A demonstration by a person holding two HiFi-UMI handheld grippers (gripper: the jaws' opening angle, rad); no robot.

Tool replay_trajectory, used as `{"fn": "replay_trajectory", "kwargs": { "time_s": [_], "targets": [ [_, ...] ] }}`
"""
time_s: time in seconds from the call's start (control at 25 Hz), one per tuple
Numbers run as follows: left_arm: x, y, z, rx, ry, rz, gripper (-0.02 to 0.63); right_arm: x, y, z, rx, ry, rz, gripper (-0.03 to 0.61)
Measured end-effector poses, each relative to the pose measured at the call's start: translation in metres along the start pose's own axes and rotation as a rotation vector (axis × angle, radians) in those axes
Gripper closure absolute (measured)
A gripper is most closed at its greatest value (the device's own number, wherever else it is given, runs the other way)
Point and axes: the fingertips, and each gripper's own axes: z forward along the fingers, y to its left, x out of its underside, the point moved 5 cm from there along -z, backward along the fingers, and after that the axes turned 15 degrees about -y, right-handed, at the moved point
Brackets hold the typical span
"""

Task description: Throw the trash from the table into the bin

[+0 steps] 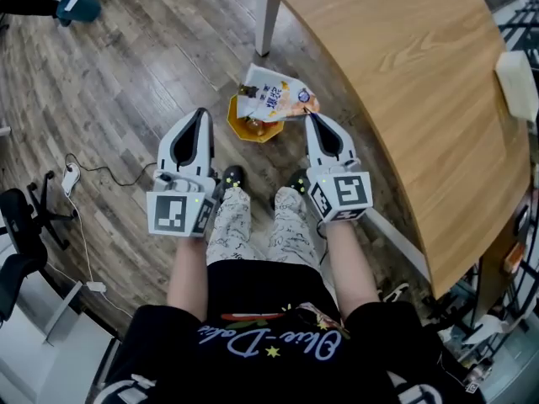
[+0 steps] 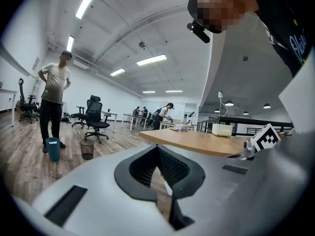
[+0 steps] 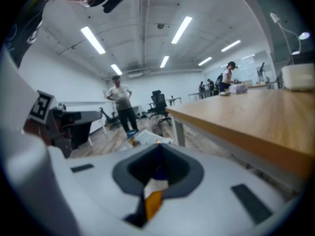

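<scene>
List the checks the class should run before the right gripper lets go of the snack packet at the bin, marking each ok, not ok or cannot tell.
1. Right gripper shut on the snack packet: ok, it pinches one corner.
2. Packet over the orange bin: ok in the head view, where it overlaps the opening; its height above the bin: cannot tell.
3. Bin upright on the floor: ok. Room inside: cannot tell, something already lies in it.
4. Left gripper out of the drop path: ok, it is beside the bin, jaws together, nothing seen in them.
5. Table free of trash: cannot tell; a white thing sits on it.
</scene>
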Motion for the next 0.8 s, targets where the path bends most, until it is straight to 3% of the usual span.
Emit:
{"fn": "replay_trajectory", "kwargs": {
  "time_s": [0.8],
  "targets": [
    [0.085,0.015,-0.02,-0.003,0.094,-0.016,0.603,0.11,-0.012,0.017,0.013,0.115,0.018,0.56]
  ]
}}
